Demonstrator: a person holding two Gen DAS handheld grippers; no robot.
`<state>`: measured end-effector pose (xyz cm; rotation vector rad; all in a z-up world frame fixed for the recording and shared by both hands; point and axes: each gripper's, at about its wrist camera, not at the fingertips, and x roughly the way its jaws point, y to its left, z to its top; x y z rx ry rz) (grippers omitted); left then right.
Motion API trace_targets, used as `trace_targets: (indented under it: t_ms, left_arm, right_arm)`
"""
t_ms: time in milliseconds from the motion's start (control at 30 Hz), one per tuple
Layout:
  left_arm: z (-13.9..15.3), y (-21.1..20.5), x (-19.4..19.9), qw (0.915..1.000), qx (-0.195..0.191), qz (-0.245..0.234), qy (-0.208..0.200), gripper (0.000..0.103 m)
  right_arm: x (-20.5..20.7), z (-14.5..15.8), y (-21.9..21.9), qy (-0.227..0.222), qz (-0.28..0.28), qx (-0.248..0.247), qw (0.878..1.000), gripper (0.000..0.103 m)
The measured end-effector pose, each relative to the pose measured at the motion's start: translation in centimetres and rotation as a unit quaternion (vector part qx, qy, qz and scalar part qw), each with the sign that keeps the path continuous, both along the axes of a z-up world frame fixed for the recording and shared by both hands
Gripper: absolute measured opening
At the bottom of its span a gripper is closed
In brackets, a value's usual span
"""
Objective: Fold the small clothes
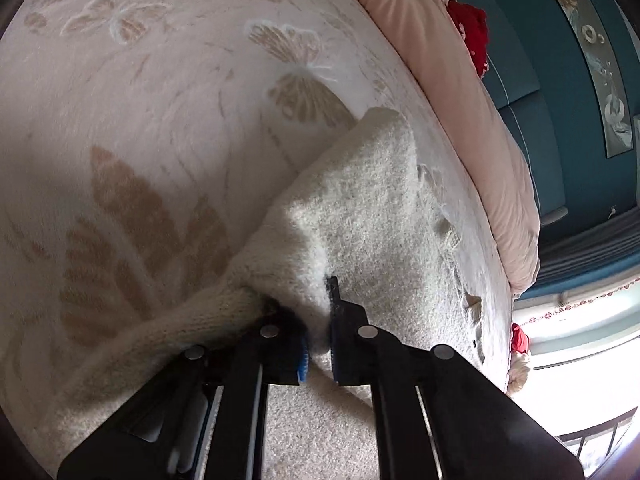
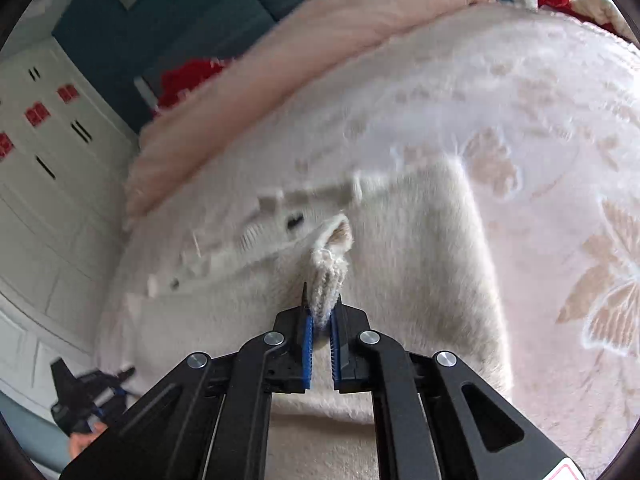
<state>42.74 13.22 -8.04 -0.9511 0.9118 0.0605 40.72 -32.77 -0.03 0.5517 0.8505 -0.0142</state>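
A cream fuzzy knitted garment (image 1: 360,208) lies on a pale pink bedspread (image 1: 160,100) with beige butterfly and leaf patterns. My left gripper (image 1: 318,320) is shut on a fold of the garment, with the cloth draped over its left finger and a ribbed sleeve trailing to the left. In the right wrist view the same garment (image 2: 420,260) spreads ahead. My right gripper (image 2: 322,320) is shut on a ribbed cuff (image 2: 330,272) that stands up between its blue pads. The left gripper (image 2: 88,396) shows at the lower left of the right wrist view.
A rolled pink quilt (image 1: 472,100) lies along the far side of the bed, with red cloth (image 1: 472,28) behind it. A blue headboard wall (image 1: 560,100) stands beyond. White wardrobe doors (image 2: 48,168) stand beside the bed. A bright window (image 1: 580,340) is at the right.
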Motion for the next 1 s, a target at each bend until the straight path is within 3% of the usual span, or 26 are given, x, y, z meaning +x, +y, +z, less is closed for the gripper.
trace_targets:
  t_ms: [33,133,267,333,400,433,533,667,733,767,833,933,1000]
  left_arm:
    - [0.0,-0.1,0.1,1.0,0.003,-0.004,0.0,0.007]
    - [0.4,-0.9,0.2,0.999,0.042,-0.017,-0.006,0.009]
    - [0.6,-1.7,-0.2,0.9965,0.073,-0.034,-0.024,0.011]
    - [1.1,-1.3,-1.3,0.9968,0.06,-0.042,-0.034,0.016]
    - [1.8,-1.0,-3.1,0.9965,0.06,-0.042,-0.04,0.028]
    - [2.3,-0.8,-4.4,0.9961,0.068,-0.04,-0.039,0.033]
    - [4.1,-0.7,-6.3,0.9943,0.092,-0.018,-0.05,0.034]
    - [5.7,-3.1,-2.8,0.9876,0.139,-0.05,-0.053,0.034]
    - [4.3,-4.1,0.0,0.9846,0.161,-0.068,-0.016,0.034]
    - [3.5,-4.4,1.1,0.9823,0.172,-0.073,0.005,0.034]
    - [2.4,-4.5,2.4,0.9764,0.2,-0.079,0.023,0.03]
    - [2.4,-4.7,2.4,0.9722,0.214,-0.091,0.023,0.03]
    - [2.3,-5.0,2.3,0.968,0.229,-0.101,0.017,0.03]
  right_arm:
    - [0.1,-0.2,-0.2,0.0,-0.008,-0.015,1.0,0.006]
    - [1.6,-4.6,0.2,0.084,0.014,-0.048,0.995,0.006]
    - [-0.6,-1.7,-0.1,0.037,-0.023,-0.03,0.999,0.013]
    - [-3.1,0.9,0.1,0.002,-0.055,-0.067,0.996,0.015]
    - [-5.3,3.0,1.1,-0.035,-0.054,-0.088,0.994,0.016]
    - [-5.3,3.1,1.6,-0.04,-0.034,-0.08,0.995,0.016]
    - [-3.0,3.4,5.2,-0.036,0.045,-0.064,0.996,0.016]
    - [1.9,1.0,12.4,-0.005,0.143,-0.041,0.989,0.016]
    - [3.7,-1.3,15.1,0.034,0.17,-0.065,0.983,0.016]
    - [4.6,-2.5,15.3,0.054,0.169,-0.077,0.981,0.013]
    - [4.6,-3.8,12.4,0.063,0.117,-0.084,0.988,0.004]
    - [3.2,-4.1,5.9,0.056,0.003,-0.017,0.998,0.0]
    - [2.7,-2.8,6.1,0.044,0.019,-0.044,0.998,0.0]
